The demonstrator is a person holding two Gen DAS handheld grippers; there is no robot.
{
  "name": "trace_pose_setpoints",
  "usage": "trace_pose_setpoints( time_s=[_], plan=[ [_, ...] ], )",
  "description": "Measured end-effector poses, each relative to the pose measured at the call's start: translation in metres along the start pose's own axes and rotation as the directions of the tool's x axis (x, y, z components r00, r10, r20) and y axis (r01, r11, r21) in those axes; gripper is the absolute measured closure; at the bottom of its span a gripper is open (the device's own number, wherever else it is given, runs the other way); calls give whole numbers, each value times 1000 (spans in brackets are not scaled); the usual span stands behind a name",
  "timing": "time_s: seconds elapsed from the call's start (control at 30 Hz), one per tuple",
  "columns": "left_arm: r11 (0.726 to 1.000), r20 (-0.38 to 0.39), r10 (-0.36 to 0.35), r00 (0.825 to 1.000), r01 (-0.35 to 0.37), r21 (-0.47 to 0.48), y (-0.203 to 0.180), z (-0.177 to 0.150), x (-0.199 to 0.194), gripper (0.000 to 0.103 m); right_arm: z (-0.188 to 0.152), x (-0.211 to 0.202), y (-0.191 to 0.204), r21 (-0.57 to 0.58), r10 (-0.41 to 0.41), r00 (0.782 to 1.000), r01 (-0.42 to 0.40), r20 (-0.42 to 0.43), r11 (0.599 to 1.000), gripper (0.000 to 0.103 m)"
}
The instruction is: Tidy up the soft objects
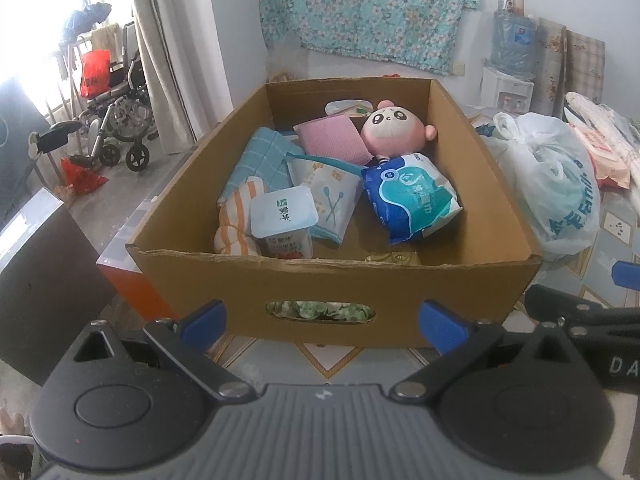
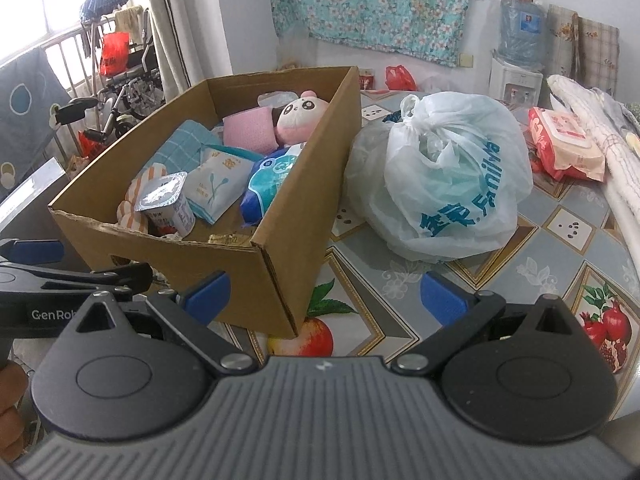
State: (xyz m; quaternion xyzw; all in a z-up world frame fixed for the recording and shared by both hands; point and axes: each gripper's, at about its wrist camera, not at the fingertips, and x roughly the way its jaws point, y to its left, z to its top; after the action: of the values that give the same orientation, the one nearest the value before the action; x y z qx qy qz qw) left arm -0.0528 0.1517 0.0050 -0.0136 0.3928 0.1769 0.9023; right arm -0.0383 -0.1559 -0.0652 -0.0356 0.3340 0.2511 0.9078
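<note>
An open cardboard box (image 1: 500, 184) (image 2: 316, 160) stands on the table and holds soft things: a pink panda doll (image 1: 394, 126) (image 2: 298, 114), a pink cloth (image 1: 332, 138), a blue checked towel (image 1: 260, 156), an orange striped cloth (image 1: 236, 216), a blue wipes pack (image 1: 412, 196), a cotton swab bag (image 1: 332, 196) and a yogurt cup (image 1: 284, 220) (image 2: 166, 200). My left gripper (image 1: 322, 322) is open and empty before the box's near wall. My right gripper (image 2: 324, 298) is open and empty at the box's near right corner.
A tied white plastic bag (image 2: 440, 172) (image 1: 556, 184) lies right of the box on the patterned tablecloth (image 2: 560, 240). A red wipes pack (image 2: 564, 144) and folded cloths (image 2: 600, 120) lie far right. An orange-sided box (image 1: 132, 276) sits left of the cardboard box. A wheelchair (image 1: 116, 120) stands by the window.
</note>
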Motion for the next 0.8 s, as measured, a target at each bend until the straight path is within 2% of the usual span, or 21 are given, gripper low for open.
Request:
trace_pose_setpoints(
  time_s=[0.8],
  plan=[
    [1000, -16, -1, 1000, 0, -10, 3, -4, 4, 0, -1, 5, 2, -7, 2, 1000, -2, -21, 1000, 1]
  ],
)
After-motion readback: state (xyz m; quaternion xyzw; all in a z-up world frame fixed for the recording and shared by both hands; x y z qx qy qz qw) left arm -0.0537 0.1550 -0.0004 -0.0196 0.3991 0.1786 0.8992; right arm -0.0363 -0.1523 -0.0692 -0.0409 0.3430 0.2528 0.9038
